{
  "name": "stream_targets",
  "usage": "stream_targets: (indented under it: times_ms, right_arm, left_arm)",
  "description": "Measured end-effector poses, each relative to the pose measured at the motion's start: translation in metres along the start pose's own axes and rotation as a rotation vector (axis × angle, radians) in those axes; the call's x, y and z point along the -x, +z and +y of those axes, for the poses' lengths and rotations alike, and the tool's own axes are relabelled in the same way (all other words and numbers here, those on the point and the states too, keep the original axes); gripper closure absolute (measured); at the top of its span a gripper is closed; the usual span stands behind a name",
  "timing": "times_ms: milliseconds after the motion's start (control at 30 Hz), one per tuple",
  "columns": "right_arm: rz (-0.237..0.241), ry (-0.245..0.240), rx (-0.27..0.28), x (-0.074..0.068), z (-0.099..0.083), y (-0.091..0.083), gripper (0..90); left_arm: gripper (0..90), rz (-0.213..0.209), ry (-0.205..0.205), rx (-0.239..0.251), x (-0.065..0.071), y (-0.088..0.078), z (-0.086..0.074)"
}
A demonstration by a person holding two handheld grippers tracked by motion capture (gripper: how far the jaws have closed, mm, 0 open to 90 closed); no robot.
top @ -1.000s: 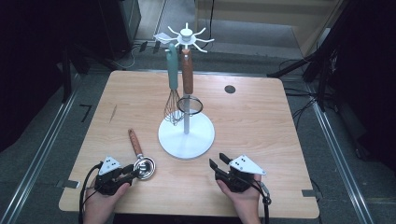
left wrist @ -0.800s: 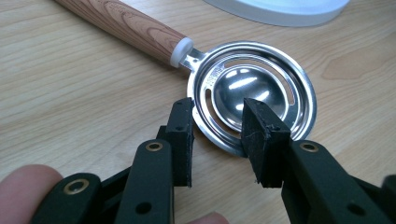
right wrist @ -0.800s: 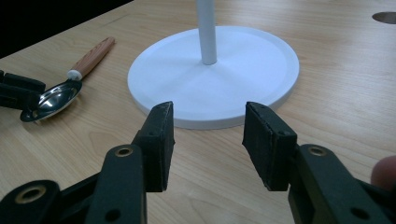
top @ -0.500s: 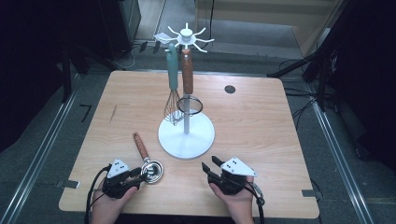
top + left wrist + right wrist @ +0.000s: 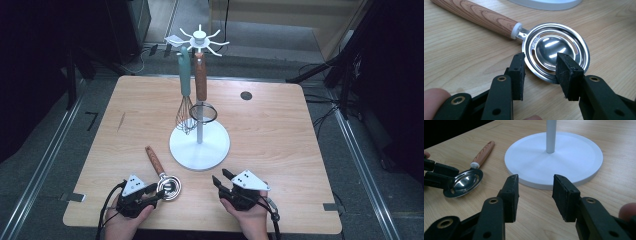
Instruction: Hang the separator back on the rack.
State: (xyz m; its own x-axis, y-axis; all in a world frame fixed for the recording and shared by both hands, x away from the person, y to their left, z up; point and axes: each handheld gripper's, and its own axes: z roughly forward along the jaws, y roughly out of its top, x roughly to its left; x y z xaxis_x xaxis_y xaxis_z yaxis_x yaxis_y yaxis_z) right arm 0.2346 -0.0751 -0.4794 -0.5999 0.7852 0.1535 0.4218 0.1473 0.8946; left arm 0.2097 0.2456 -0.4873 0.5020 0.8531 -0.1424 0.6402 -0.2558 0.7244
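Note:
A metal egg separator (image 5: pixel 169 187) with a wooden handle (image 5: pixel 154 160) lies flat on the table at the front left. My left gripper (image 5: pixel 157 193) is shut on the near rim of its slotted bowl (image 5: pixel 554 48), one pad on each side of the rim. My right gripper (image 5: pixel 220 176) rests at the front right, open with nothing between its pads (image 5: pixel 510 192), and faces the white stand base (image 5: pixel 564 162). The right gripper view also takes in the separator (image 5: pixel 464 182) and the left gripper (image 5: pixel 439 177) at the left.
A white utensil stand (image 5: pixel 200 150) rises from mid-table. A teal-handled whisk (image 5: pixel 185 75) and a wooden-handled tool (image 5: pixel 200 77) ending in a ring hang from its top hooks. A dark round hole (image 5: pixel 245 95) sits at the back right of the tabletop.
My left gripper has slid a little to the right along the front of the table, taking the egg separator with it. The right gripper has shifted slightly left.

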Motion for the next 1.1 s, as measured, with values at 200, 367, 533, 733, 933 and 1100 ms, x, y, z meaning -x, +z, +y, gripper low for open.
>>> stream_targets:
  times_ms: [200,367,533,733,933,1100]
  right_arm:
    - [0.003,-0.003,-0.007,-0.004,0.000,0.000,58.7]
    - [0.005,-0.014,-0.007,-0.006,-0.001,0.001,58.6]
    - [0.016,-0.006,-0.011,-0.010,-0.001,0.001,58.1]
    - [0.024,-0.009,-0.017,-0.013,-0.002,0.002,58.1]
    - [0.031,-0.004,-0.019,-0.015,-0.003,0.002,58.2]
    - [0.055,-0.002,-0.026,-0.018,-0.003,0.003,58.5]
  left_arm:
    - [60.4,-0.014,-0.007,-0.001,0.008,0.003,0.000]
    - [60.3,-0.019,0.002,0.002,0.014,0.004,0.000]
    - [60.9,-0.031,-0.005,0.003,0.018,0.007,0.000]
    - [61.4,-0.044,0.010,0.000,0.027,0.011,0.001]
    - [61.3,-0.060,0.010,-0.001,0.036,0.014,0.002]
    - [61.3,-0.071,0.009,-0.003,0.039,0.016,0.002]
